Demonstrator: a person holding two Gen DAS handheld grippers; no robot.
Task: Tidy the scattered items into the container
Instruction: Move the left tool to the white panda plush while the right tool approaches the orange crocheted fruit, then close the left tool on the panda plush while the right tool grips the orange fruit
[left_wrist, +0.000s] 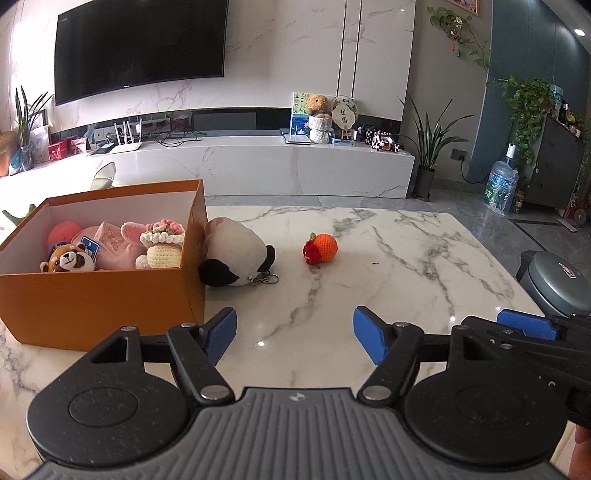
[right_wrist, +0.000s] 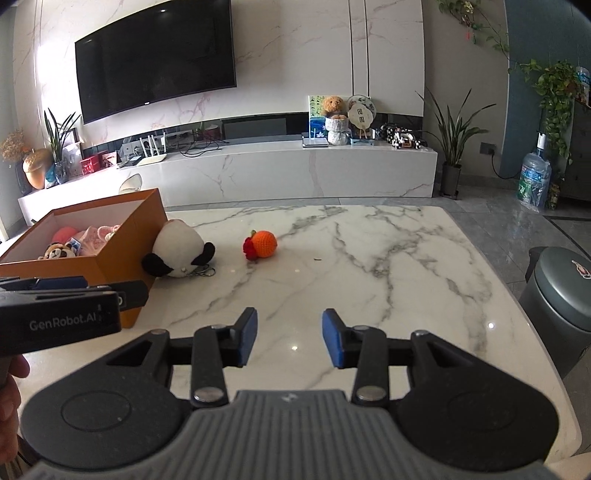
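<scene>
- Left gripper (left_wrist: 294, 336): fingers wide apart, nothing between them, above bare bench (left_wrist: 406, 266).
- Right gripper (right_wrist: 290, 338): fingers narrower, also empty.
- Panda (left_wrist: 236, 254): lies against the box (left_wrist: 99, 302) wall, outside it. Judged soft, light; pinch the plump body, not the keyring.
- Orange (left_wrist: 320, 248): crocheted, mid-bench, apart from the panda. Judged light, squashy, may roll; grip across its middle.

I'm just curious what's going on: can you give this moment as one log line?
left gripper open, empty | right gripper open, empty | panda plush, crochet orange on table | orange box part-filled
</scene>
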